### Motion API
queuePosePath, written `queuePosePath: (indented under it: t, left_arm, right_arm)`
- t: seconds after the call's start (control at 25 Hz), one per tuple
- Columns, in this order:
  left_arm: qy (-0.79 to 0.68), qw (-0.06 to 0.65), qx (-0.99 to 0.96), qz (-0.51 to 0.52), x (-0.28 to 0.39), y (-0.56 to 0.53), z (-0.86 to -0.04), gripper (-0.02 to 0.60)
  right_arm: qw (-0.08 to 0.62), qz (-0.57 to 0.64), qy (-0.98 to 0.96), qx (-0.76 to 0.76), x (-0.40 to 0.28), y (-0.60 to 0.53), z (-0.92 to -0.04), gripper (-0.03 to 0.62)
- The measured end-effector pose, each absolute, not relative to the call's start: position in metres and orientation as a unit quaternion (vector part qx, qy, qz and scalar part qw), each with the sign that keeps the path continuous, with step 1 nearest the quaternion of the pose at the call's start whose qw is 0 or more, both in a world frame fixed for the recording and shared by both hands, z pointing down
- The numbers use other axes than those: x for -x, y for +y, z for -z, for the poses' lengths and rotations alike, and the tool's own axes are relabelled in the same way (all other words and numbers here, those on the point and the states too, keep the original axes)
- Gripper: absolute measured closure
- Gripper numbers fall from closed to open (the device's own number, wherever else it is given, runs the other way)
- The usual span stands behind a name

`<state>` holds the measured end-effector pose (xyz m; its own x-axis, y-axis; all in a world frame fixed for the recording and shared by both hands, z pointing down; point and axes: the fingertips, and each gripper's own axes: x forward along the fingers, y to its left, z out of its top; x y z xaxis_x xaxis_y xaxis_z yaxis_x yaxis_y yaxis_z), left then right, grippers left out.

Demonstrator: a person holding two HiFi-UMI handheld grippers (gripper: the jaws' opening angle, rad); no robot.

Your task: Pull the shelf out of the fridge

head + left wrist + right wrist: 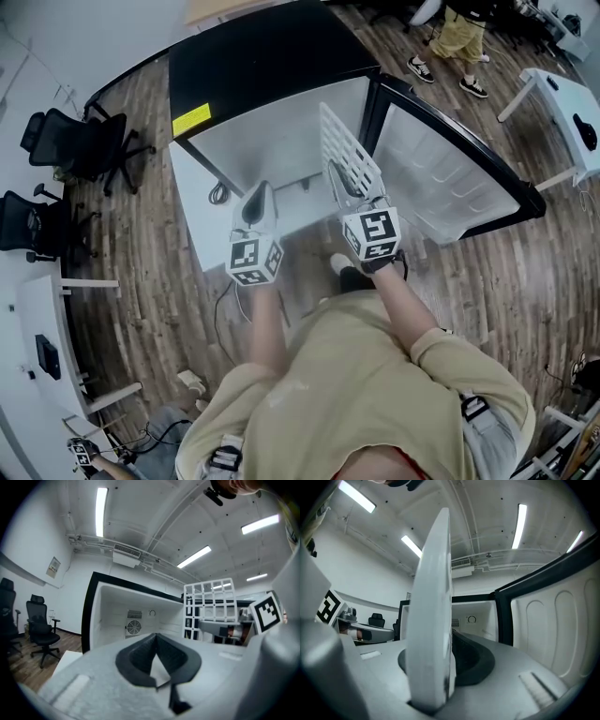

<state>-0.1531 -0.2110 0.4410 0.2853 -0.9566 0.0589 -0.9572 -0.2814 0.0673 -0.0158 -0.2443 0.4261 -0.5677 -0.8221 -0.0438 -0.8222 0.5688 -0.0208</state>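
While the right tool clamps the shelf by its edge, the grid stands upright ahead of it, before the open fridge. Left tool alongside: closed, empty.

Dark wood-plank floor all round. Two black office chairs on castors stand well left of the left gripper, one nearer the camera than the other. White desk lower left of that gripper, with a small black device on it. Second white table far right of the right gripper, with a dark object on top. Loose cables lie on the floor just behind the left gripper. Walls are plain white, with a small poster up-left of the left gripper. White ceiling has exposed pipes and a vent unit. Long strip lights are lit above both grippers.
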Motion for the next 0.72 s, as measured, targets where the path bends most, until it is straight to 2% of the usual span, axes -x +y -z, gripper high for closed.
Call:
queuePosePath:
  t: [0.44, 0.72]
  left_arm:
    - [-0.635, -0.036, -0.771, -0.040, 0.160, -0.210, -0.424, 0.581]
    - [-0.633, -0.024, -0.773, -0.028, 0.154, -0.213, -0.426, 0.581]
  right_arm:
    - [0.018, -0.034, 0.889, 0.457, 0.026, -0.245, -0.415, 0.514]
    - [0.017, -0.032, 0.888, 0.459, 0.021, -0.246, -0.416, 0.514]
